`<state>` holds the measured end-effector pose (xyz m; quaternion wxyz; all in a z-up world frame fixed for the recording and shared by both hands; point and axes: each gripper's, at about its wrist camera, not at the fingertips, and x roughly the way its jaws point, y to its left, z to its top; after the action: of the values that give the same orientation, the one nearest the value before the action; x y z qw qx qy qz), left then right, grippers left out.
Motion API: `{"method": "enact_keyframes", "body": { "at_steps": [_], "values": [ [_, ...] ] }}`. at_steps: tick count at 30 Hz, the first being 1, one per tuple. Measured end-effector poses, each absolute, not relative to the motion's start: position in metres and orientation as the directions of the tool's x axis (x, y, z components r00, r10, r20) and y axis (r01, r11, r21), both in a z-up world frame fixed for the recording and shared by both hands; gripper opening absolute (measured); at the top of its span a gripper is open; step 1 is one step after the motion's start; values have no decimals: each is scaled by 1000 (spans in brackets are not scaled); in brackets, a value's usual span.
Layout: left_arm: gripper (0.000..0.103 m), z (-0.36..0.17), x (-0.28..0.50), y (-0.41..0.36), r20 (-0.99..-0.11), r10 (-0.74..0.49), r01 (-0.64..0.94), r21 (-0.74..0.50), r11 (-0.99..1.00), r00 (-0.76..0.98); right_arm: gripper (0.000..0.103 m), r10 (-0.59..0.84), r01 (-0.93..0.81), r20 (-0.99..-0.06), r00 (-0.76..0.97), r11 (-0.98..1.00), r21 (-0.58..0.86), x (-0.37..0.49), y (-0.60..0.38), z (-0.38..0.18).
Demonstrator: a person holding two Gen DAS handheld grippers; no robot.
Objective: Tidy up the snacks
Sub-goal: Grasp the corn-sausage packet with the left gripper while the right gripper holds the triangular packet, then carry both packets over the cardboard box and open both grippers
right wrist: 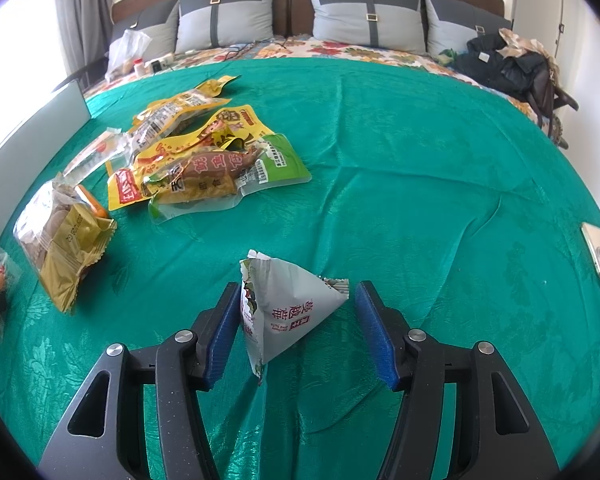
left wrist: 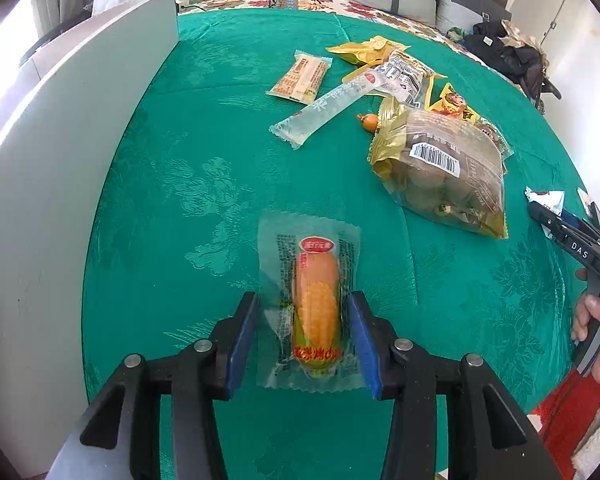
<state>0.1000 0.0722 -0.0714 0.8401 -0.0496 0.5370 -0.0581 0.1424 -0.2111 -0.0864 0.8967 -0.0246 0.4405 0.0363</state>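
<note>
In the left wrist view, a clear packet with a corn-shaped snack [left wrist: 314,300] lies on the green cloth [left wrist: 204,128]. My left gripper [left wrist: 304,318] straddles it with its blue pads close to the wrapper's edges, and it looks open. In the right wrist view, a grey triangular snack pouch [right wrist: 280,312] stands between the fingers of my right gripper [right wrist: 296,324]. The left pad touches it and the right pad stands well apart, so it is open. A pile of snack packets [right wrist: 204,152] lies at the left; it also shows in the left wrist view [left wrist: 400,84].
A white board [left wrist: 60,184] stands along the left edge of the cloth. A gold bag of brown pastries [left wrist: 444,168] lies right of centre. A phone [right wrist: 598,248] lies at the right edge. Pillows [right wrist: 368,12] and dark clothes [right wrist: 512,64] are beyond.
</note>
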Motion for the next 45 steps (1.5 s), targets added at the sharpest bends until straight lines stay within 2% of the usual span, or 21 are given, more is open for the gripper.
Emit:
{"method": "enact_keyframes", "body": {
  "at_steps": [2, 4, 5, 6, 7, 8, 10, 12, 15, 18, 19, 21, 28, 34, 37, 42, 44, 45],
  "values": [
    [52, -72, 99, 70, -897, -152, 61, -139, 988, 414, 62, 44, -87, -792, 609, 996, -11, 142, -211, -86],
    [64, -74, 100, 63, -903, -128, 91, -99, 991, 410, 65, 49, -92, -793, 608, 996, -10, 142, -211, -86],
    [65, -75, 99, 57, -903, -111, 119, -67, 991, 415, 67, 55, -100, -794, 605, 995, -7, 143, -210, -87],
    [68, -77, 98, 50, -904, -79, 151, -16, 988, 421, 74, 69, -116, -797, 600, 993, -1, 144, -208, -88],
    [58, -76, 96, 45, -894, -78, 179, 2, 984, 442, 83, 86, -137, -801, 593, 991, 4, 144, -205, -88],
    [48, -75, 97, 44, -891, -108, 192, -24, 981, 440, 87, 98, -163, -808, 581, 987, 3, 146, -202, -89],
    [38, -74, 98, 42, -894, -109, 186, -29, 982, 435, 87, 107, -207, -835, 539, 978, -8, 148, -201, -88],
    [29, -73, 96, 42, -886, -134, 179, -59, 982, 444, 87, 143, -212, -860, 489, 976, 42, 150, -207, -84],
    [28, -72, 92, 47, -874, -155, 141, -100, 985, 461, 86, 184, -187, -883, 432, 976, 112, 154, -215, -80],
    [27, -71, 88, 55, -865, -185, 108, -152, 982, 467, 84, 165, -165, -885, 434, 981, 102, 159, -212, -79],
    [27, -70, 86, 59, -862, -198, 98, -172, 980, 468, 78, 160, -161, -883, 441, 982, 98, 159, -211, -79],
    [27, -64, 79, 66, -849, -221, 85, -206, 975, 479, 50, 114, -139, -879, 462, 989, 55, 160, -209, -78],
    [27, -11, 54, 95, -765, -300, 58, -326, 944, 570, 50, 176, -109, -825, 537, 984, 140, 148, -207, -42],
    [27, 38, 39, 155, -694, -272, -45, -401, 915, 666, 50, 371, -342, -780, 505, 915, 213, 138, -106, 14],
    [27, 55, 35, 200, -693, -203, -122, -390, 913, 692, 50, 500, -468, -743, 446, 838, 282, 132, -34, 42],
    [28, 58, 39, 275, -745, -23, -266, -268, 926, 667, 50, 653, -619, -683, 328, 695, 366, 126, 89, 73],
    [34, 51, 42, 300, -777, 50, -330, -208, 921, 628, 51, 681, -651, -666, 305, 659, 376, 124, 129, 81],
    [37, 44, 43, 310, -791, 91, -367, -176, 914, 605, 55, 683, -660, -664, 302, 653, 372, 124, 147, 83]
  ]
}}
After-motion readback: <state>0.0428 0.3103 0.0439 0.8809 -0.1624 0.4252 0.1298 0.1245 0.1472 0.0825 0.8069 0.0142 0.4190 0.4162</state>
